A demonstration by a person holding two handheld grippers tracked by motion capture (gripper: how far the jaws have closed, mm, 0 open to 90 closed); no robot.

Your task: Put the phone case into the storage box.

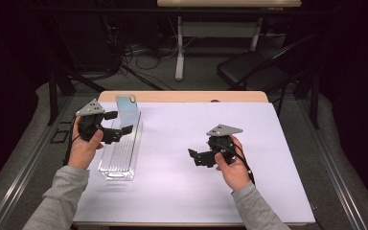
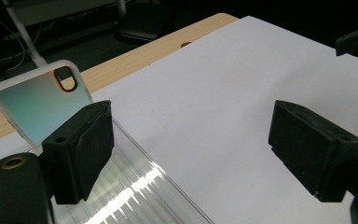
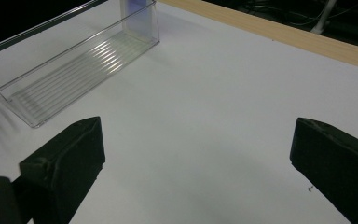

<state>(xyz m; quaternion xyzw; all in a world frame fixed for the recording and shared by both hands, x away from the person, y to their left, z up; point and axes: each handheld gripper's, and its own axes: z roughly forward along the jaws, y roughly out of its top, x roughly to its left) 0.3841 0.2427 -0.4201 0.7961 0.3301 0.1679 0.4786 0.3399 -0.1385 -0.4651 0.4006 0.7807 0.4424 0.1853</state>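
Note:
A clear plastic bin [image 1: 120, 158] with a ridged floor lies lengthwise on the left of the white table [image 1: 182, 201]. A pale blue-green phone case [image 1: 127, 110] stands upright at the bin's far end. My left gripper [image 1: 120, 122] hovers over the bin's far half, just in front of the case, open with nothing between its jaws. In the left gripper view the case [image 2: 37, 102] rises behind the left jaw, above the bin [image 2: 135, 186]. My right gripper [image 1: 195, 157] is open over bare table at centre right. The right gripper view shows the bin [image 3: 70, 70] off to the upper left.
The table's wooden far edge [image 1: 182, 97] shows beyond the white top. Behind it on the floor stand a black chair [image 1: 254, 67] and the white legs of another table [image 1: 179, 48], with cables around them. Bare white surface lies between bin and right gripper.

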